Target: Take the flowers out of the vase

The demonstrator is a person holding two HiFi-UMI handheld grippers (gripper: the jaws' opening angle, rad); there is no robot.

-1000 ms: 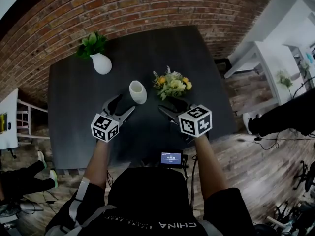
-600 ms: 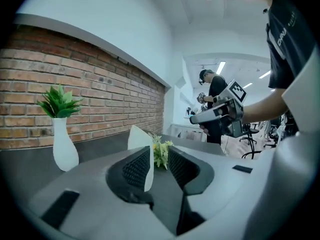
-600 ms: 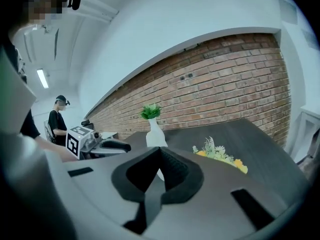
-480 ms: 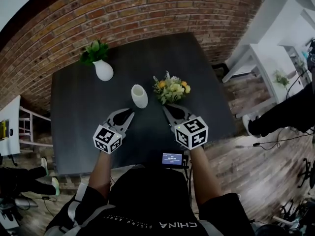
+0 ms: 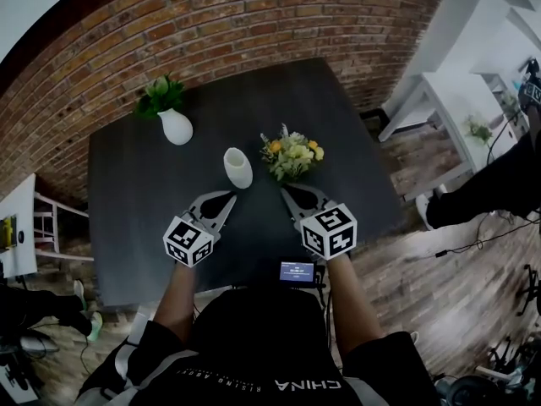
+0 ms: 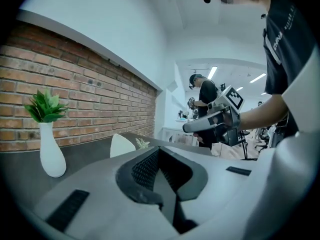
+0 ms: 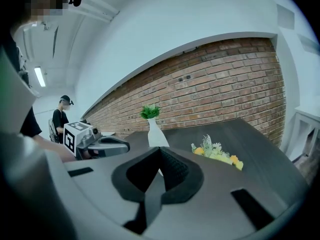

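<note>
A bunch of yellow and white flowers (image 5: pixel 292 155) lies on the dark table (image 5: pixel 127 201), to the right of a small empty white vase (image 5: pixel 237 167). My left gripper (image 5: pixel 226 198) sits just short of that vase; its jaws have just been closing and are shut, nothing between them. My right gripper (image 5: pixel 288 192) is shut and empty, just short of the flowers. In the left gripper view the small vase (image 6: pixel 122 145) stands beyond my shut jaws (image 6: pixel 159 151). The right gripper view has the flowers (image 7: pixel 216 151) lying ahead to the right of its shut jaws (image 7: pixel 160 151).
A taller white vase (image 5: pixel 175 126) holding a green plant (image 5: pixel 158 91) stands at the table's far left, near the brick wall (image 5: pixel 254 24). A small screen device (image 5: pixel 296 271) sits at the near edge. White furniture (image 5: pixel 456 100) and another person's leg (image 5: pixel 490 189) are to the right.
Both grippers went from open to shut with nothing in them and drew back toward me, away from the small vase and the flowers.
</note>
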